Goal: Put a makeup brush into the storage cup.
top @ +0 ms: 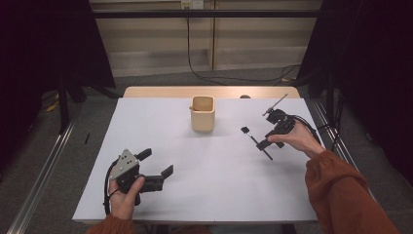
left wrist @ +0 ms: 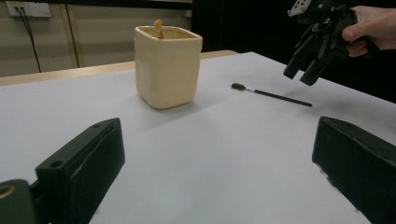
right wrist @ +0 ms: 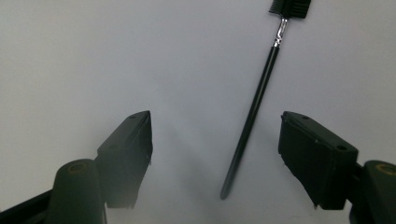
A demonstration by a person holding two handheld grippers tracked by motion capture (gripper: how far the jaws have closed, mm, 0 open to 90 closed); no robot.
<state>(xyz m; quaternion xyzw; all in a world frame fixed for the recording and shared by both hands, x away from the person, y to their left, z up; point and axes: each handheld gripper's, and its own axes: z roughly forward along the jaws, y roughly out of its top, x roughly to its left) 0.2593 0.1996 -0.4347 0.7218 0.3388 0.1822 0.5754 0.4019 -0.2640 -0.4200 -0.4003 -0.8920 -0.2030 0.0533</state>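
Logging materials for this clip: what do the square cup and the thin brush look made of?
Cup: probably glazed ceramic; thick cream walls with a soft sheen, though plastic is possible. Brush: glossy black handle, plastic or lacquered wood, with a shiny metal-looking ferrule.

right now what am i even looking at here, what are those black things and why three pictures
A person sits at a white table holding a hand-operated set of tongs in each hand. The high view looks down from above; the other two pictures come from cameras riding on each tool. The left tongs rest open near the table's front edge, holding nothing. The right tongs, also open, hover over a thin black brush lying flat on the table. A cream square cup stands towards the back.
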